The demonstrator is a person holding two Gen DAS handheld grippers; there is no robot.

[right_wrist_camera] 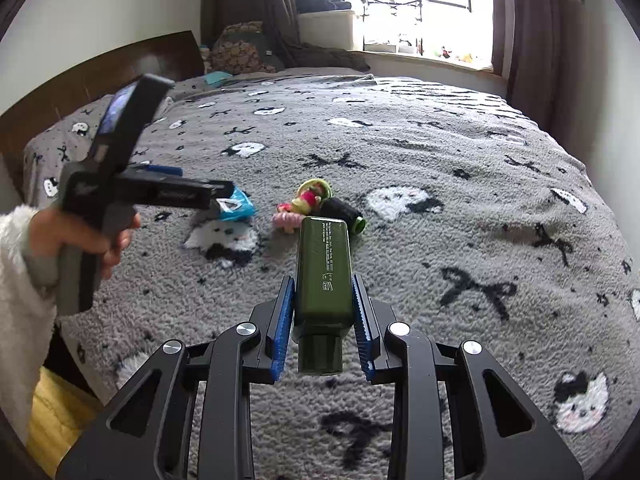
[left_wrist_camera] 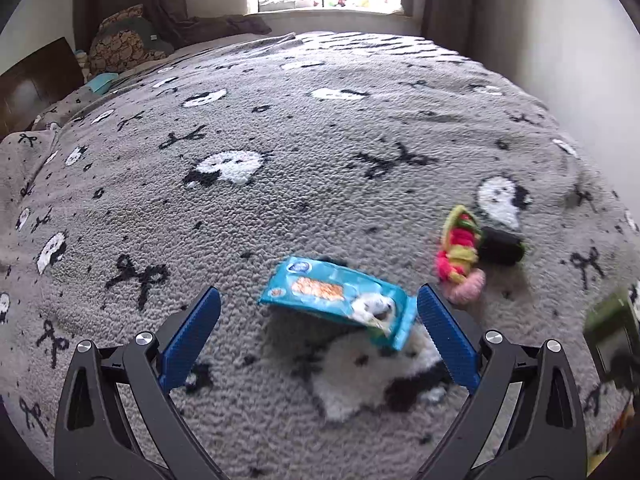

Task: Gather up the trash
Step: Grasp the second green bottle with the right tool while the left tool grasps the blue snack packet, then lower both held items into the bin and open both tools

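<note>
We start at the right gripper (right_wrist_camera: 324, 320): its jaws are clamped on a dark green bottle (right_wrist_camera: 324, 276), blue pads pressing its two flat sides, the cap end pointing back toward the camera and the base sticking out ahead, lifted off the bed. The left gripper (left_wrist_camera: 318, 320) has its jaws spread wide, with nothing pressed between them — a teal wrapper (left_wrist_camera: 340, 298) lies on the blanket in the gap, its far-right corner just beside the right pad, though we cannot tell if they touch. From the right wrist view we see a hand (right_wrist_camera: 100, 240) in a fluffy white sleeve (right_wrist_camera: 20, 280) holding that left gripper above the wrapper. Beyond the wrapper, near it, sits a crumpled pink, yellow and green piece of trash (left_wrist_camera: 460, 252), and touching that a small black cylinder (left_wrist_camera: 500, 246) lying on its side. Everything rests on a grey blanket (left_wrist_camera: 280, 128) with white cat faces and black bows, covering the bed up to a brown headboard (right_wrist_camera: 100, 76) and a bright window (right_wrist_camera: 420, 8).
</note>
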